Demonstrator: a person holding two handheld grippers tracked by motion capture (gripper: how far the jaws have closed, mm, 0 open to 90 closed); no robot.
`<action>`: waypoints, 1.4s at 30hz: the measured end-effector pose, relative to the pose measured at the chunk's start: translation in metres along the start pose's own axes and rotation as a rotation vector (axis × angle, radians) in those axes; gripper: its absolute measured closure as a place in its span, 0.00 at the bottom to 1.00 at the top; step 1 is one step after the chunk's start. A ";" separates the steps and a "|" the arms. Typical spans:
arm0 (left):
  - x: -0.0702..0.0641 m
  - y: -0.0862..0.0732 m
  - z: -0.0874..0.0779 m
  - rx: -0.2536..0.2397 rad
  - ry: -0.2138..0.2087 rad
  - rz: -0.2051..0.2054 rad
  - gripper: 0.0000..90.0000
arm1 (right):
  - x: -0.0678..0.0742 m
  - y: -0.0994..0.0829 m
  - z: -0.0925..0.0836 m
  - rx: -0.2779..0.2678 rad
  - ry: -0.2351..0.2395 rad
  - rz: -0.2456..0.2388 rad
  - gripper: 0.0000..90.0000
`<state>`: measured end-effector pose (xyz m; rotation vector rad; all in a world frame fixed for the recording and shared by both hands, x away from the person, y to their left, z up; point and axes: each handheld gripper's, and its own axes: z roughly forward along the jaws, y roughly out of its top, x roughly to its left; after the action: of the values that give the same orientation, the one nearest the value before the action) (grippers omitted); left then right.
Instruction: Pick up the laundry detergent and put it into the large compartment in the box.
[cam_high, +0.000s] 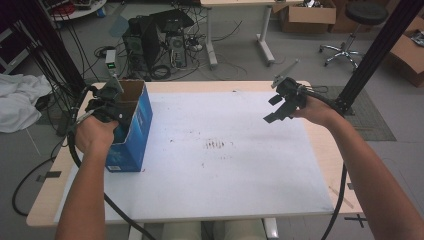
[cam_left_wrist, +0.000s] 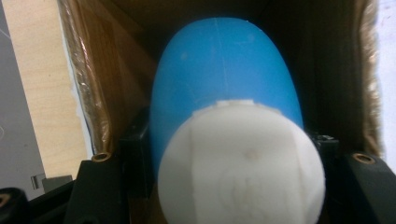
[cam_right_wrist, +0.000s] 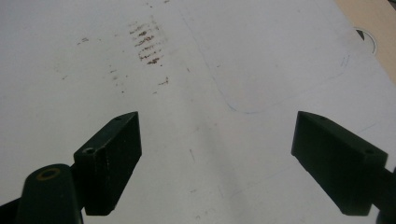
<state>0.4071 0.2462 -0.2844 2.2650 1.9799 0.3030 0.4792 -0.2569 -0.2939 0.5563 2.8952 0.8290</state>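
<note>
Left gripper view: blue bottle (cam_left_wrist: 224, 79) w/ white cap betw. left claw (cam_left_wrist: 229, 154) jaws, gripped, inside box (cam_left_wrist: 93, 93).

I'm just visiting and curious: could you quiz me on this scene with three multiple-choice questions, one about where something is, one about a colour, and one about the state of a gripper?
1. Where does the open cardboard box stand?
A. at the left of the table
B. at the table's right edge
C. on the floor

2. What colour is the body of the bottle that goes into the box?
A. red
B. blue
C. green

3. How do the jaws of the right gripper stand?
A. shut on a cloth
B. shut on the bottle
C. open, with nothing between them

Answers:
1. A, the high view shows the box on the white sheet by the left gripper.
2. B, the left gripper view shows a blue body with a white cap.
3. C, the right gripper view shows bare sheet between the jaws.
</note>
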 end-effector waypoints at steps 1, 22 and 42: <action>0.001 0.000 0.000 -0.003 -0.004 -0.003 0.42 | 0.000 0.000 0.000 0.004 0.000 -0.004 0.18; 0.005 -0.003 0.003 -0.018 -0.033 -0.035 0.40 | 0.002 0.001 0.000 0.006 0.001 -0.002 0.18; 0.007 -0.003 -0.009 -0.066 -0.053 -0.041 0.37 | 0.004 0.001 0.000 0.004 0.001 -0.008 0.18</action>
<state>0.4027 0.2536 -0.2762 2.1669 1.9568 0.2964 0.4761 -0.2546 -0.2928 0.5444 2.8987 0.8226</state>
